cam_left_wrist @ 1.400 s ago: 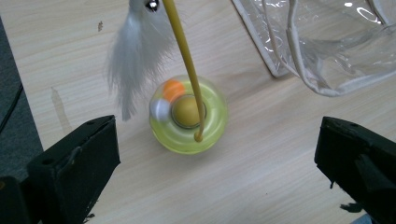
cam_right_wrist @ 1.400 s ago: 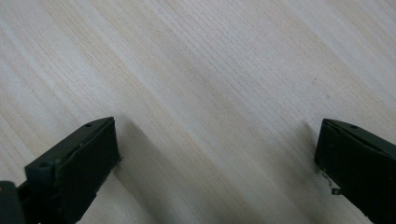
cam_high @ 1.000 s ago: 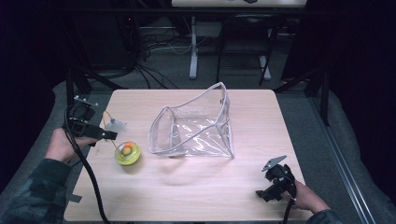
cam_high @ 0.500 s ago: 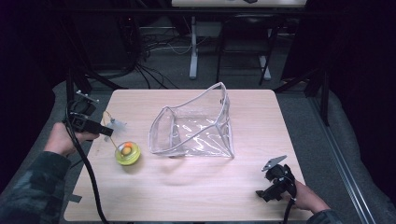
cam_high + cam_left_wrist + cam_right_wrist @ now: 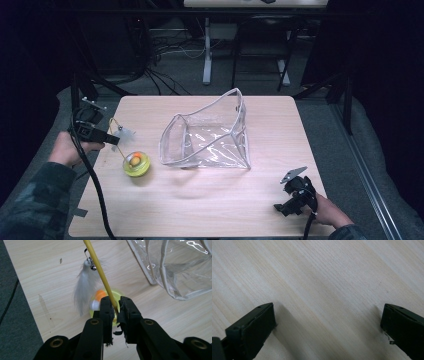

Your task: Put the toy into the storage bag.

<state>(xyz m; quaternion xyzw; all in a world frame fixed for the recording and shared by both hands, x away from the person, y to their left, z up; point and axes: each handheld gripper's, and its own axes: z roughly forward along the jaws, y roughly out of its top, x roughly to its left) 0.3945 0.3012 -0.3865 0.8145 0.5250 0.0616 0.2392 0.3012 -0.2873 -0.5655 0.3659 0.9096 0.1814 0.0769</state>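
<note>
Near the table's left edge, the left gripper (image 5: 113,312) clenches a thin yellow wand (image 5: 100,272) rising from a round toy (image 5: 136,163). Light and springy, it seems best pinched low. The right gripper (image 5: 295,197) rests released.

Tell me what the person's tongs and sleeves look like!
Both tongs are black. The left tongs have two chunky jaws with frayed pads and brass-coloured rivets, and a thick black cable trails from them. The right tongs carry a grey three-cornered plate on top. The left sleeve is a dark green camouflage pattern.
</note>
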